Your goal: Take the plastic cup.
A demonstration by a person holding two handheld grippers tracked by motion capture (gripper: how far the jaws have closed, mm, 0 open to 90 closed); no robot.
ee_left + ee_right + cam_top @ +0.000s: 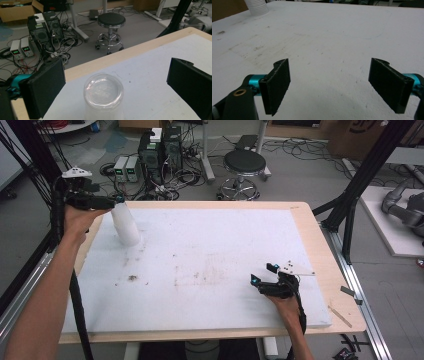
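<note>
Translucent white cup stack [125, 224], upright

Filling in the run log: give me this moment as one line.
left gripper: open, jaws either side of cup stack, above it | right gripper: open, low over white board | nothing held

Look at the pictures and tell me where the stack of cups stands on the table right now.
In the high view the stack of cups stands upside down near the table's far left corner, below the open left gripper.
</note>
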